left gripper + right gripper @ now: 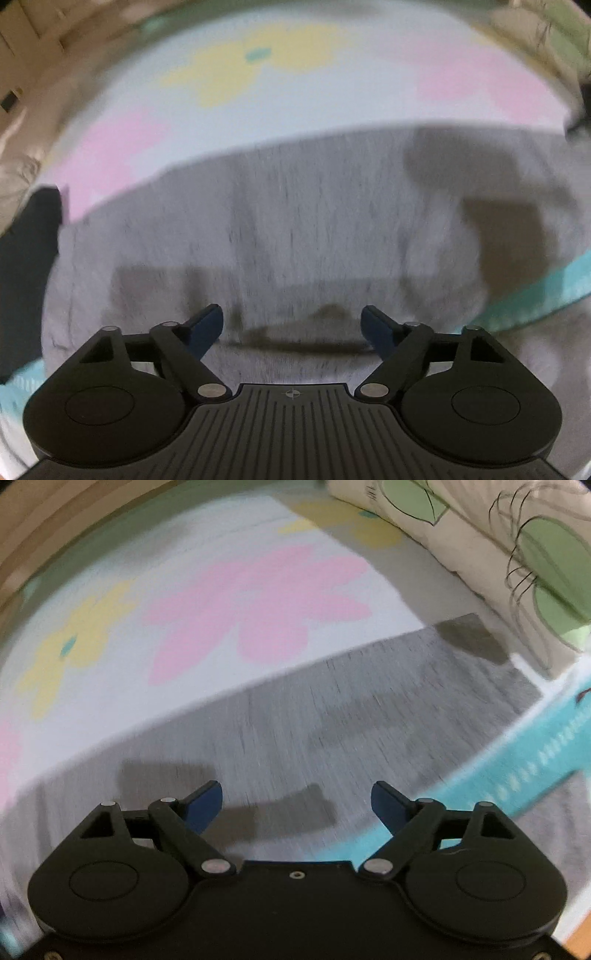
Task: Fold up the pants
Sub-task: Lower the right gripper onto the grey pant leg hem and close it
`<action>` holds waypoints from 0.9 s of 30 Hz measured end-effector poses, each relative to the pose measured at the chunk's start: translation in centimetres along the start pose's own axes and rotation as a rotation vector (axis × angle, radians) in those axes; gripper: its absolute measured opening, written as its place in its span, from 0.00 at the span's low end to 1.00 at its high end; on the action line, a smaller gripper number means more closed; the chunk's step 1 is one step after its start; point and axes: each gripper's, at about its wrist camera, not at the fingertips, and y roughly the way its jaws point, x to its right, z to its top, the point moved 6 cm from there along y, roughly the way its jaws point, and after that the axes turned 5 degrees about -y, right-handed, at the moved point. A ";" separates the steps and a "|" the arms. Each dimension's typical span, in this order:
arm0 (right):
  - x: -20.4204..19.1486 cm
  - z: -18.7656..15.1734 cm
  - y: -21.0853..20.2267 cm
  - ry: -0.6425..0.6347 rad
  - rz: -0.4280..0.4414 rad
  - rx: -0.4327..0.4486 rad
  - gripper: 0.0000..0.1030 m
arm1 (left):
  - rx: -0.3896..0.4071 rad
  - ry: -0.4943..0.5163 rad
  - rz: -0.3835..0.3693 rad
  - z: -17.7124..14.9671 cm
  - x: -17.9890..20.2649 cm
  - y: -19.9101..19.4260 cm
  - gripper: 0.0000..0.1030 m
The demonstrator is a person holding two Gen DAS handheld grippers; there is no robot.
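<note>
Across a flower-printed sheet (295, 92), bare cloth lies beyond the far straight edge of the grey heathered pants (295, 229), which spread flat. Left gripper (291, 328): fingers spread wide, empty, just above the fabric. Right gripper (295, 805): likewise parted, holding nothing, over grey knit; teal border (535, 753) alongside, leaf-patterned pillow (498, 554) beyond.

Floral sheet (258, 602) w/ teal border (535, 753), leaf-print pillow (498, 554) beside.
</note>
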 end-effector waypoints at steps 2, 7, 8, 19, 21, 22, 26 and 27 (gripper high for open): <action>0.1 2.1 1.9 0.070 -0.010 0.011 0.86 | -0.032 0.034 0.009 -1.0 0.3 1.3 0.76; -0.5 5.7 6.0 0.132 -0.061 0.023 0.86 | -0.034 0.049 0.019 -2.2 0.5 2.4 0.78; -0.5 6.2 6.8 0.143 -0.071 0.022 0.86 | -0.039 0.043 0.017 -2.1 0.4 2.4 0.78; 0.9 5.1 10.3 0.121 -0.171 -0.069 0.37 | -0.053 -0.024 -0.013 -1.0 -1.7 2.7 0.77; 1.8 4.0 9.4 0.110 -0.132 -0.096 0.18 | -0.046 -0.055 -0.027 -0.7 -2.2 2.3 0.77; 2.3 3.5 9.1 0.125 -0.113 -0.105 0.17 | -0.039 -0.075 -0.040 -0.5 -2.5 2.0 0.77; 4.4 0.5 6.9 0.143 -0.029 -0.134 0.17 | -0.013 -0.164 -0.119 0.8 -3.9 0.5 0.77; 5.0 -0.5 6.4 0.136 -0.016 -0.140 0.16 | -0.010 -0.185 -0.143 1.2 -4.1 0.2 0.77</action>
